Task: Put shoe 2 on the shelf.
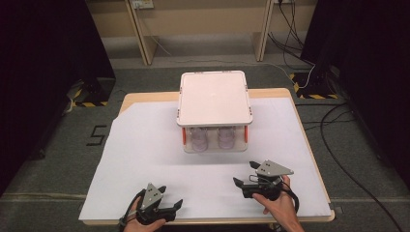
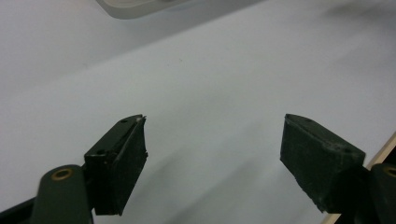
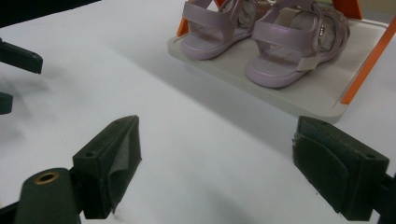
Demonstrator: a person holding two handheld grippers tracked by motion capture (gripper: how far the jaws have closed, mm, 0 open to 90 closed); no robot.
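Both grippers, left gripper [image 1: 169,202] and right gripper [image 1: 245,175], gape empty near the sandals [image 3: 261,37].

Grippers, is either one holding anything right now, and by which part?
Nothing is held: the left gripper and right gripper both stand open over the white sheet.

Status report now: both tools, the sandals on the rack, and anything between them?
Left tool open, empty, low over the white sheet. Right tool open, empty, facing the pink sandals. Sandals side by side on the rack's lower shelf. Nothing in the way.
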